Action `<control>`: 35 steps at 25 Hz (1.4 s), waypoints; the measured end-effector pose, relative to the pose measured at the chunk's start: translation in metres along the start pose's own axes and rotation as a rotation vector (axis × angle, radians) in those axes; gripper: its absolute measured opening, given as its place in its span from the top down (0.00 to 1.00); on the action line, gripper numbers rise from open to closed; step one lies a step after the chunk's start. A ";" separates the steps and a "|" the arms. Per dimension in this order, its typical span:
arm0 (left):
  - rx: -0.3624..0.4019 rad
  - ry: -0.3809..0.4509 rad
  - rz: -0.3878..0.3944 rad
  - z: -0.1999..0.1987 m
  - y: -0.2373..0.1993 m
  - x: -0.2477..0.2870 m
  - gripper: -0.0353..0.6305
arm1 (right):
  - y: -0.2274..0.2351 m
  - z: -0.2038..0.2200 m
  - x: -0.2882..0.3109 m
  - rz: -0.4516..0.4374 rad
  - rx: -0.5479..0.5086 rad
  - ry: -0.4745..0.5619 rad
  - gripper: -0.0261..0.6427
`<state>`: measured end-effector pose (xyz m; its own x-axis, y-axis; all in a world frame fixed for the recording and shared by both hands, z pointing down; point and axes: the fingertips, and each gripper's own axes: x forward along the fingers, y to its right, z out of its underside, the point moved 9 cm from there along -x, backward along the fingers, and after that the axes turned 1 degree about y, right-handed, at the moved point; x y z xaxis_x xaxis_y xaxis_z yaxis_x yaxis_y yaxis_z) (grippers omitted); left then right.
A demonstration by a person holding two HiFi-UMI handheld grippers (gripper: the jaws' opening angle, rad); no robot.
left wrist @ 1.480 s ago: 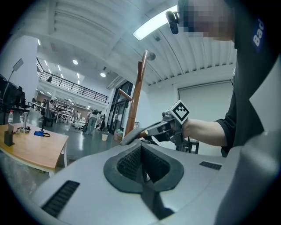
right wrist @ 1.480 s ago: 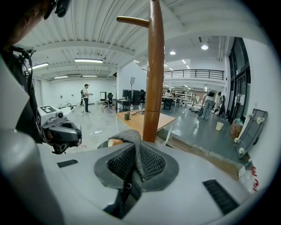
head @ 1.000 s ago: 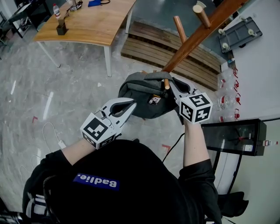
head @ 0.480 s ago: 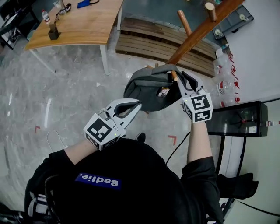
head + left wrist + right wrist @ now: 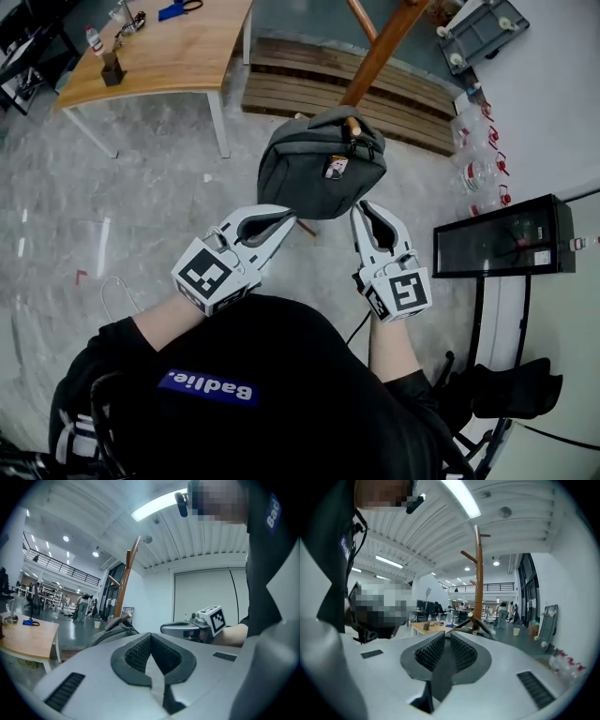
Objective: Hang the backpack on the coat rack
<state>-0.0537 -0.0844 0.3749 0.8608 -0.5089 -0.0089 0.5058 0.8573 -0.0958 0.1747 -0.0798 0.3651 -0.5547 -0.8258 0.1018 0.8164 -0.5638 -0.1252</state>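
The grey backpack (image 5: 314, 178) hangs just ahead of both sets of fingertips, its top loop (image 5: 345, 114) caught over a peg (image 5: 353, 124) of the wooden coat rack (image 5: 380, 47). Neither gripper touches it.

My left gripper (image 5: 284, 221) has its jaws closed tip to tip, with only the small hollow between the pads and nothing in it. It sits just short of the bag's lower near corner. My right gripper (image 5: 367, 208) is likewise drawn together, a thin slit between the pads, and empty. It sits just below the bag's near right edge.

I judge the bag soft and slumping: fabric walls, rounded bulges, no stiff frame, probably light to moderate in weight. Fabric gives under a pinch, so a grab on a panel would bunch rather than lift cleanly. If it needs adjusting, the top loop or the strap roots beside the peg are the places to take it, beyond my fingertips and above them.

Its long axis seems to run down from the peg along the post, foreshortened from my head view. The top points away from my fingers toward the post, and the panel with the small tag (image 5: 331, 169) faces up toward me.

From here the hang looks done.
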 end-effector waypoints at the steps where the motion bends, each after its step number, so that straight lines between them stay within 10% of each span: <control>1: 0.007 -0.001 -0.022 0.001 0.011 0.000 0.93 | -0.005 0.007 -0.012 -0.023 0.050 0.019 0.91; 9: 0.015 -0.020 -0.163 0.008 0.096 -0.012 0.94 | -0.043 0.022 -0.089 -0.176 0.195 0.075 0.95; 35: 0.011 -0.006 -0.023 0.005 0.135 -0.057 0.94 | -0.128 -0.002 -0.109 -0.182 0.172 0.058 0.95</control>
<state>-0.0336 0.0608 0.3670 0.8494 -0.5278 -0.0005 0.5259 0.8463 -0.0851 0.1305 0.0820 0.3679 -0.6994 -0.7131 0.0495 0.7147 -0.6968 0.0603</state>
